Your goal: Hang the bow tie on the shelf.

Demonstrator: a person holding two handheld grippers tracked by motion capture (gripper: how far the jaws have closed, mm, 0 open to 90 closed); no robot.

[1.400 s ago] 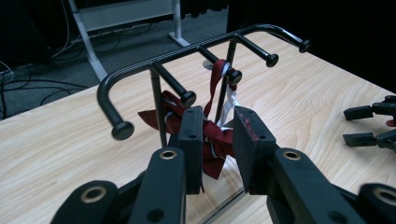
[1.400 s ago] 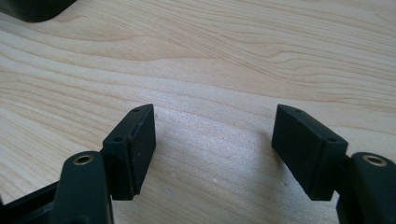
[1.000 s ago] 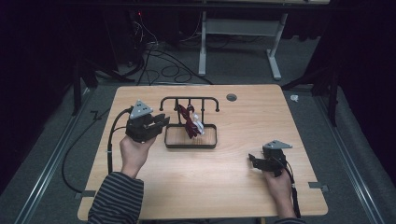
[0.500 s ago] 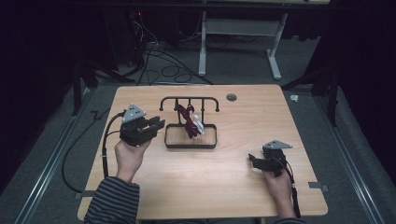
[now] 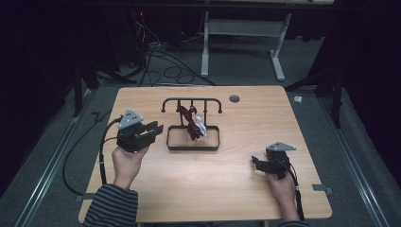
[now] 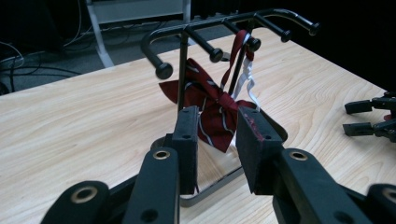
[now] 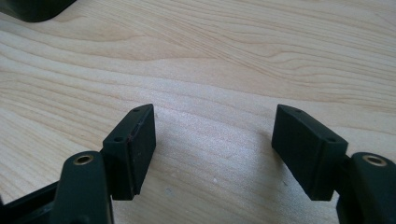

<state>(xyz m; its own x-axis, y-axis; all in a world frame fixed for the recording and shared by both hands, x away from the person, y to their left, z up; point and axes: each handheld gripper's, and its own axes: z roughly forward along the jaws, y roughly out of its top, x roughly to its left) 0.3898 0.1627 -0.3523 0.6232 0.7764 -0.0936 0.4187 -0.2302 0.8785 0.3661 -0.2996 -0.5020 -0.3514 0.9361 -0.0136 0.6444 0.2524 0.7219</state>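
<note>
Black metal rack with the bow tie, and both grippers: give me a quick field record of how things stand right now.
rack: black metal rack with pegs above a wire-rimmed base, standing mid-table
hanging item: dark red striped bow tie with a white strap, hung from a peg
table: light wooden table
left gripper: left gripper held beside the rack, pointing at the tie, open, nothing between the jaws
right gripper: right gripper low over bare wood near the table's right front, open wide, nothing between the jaws
</note>
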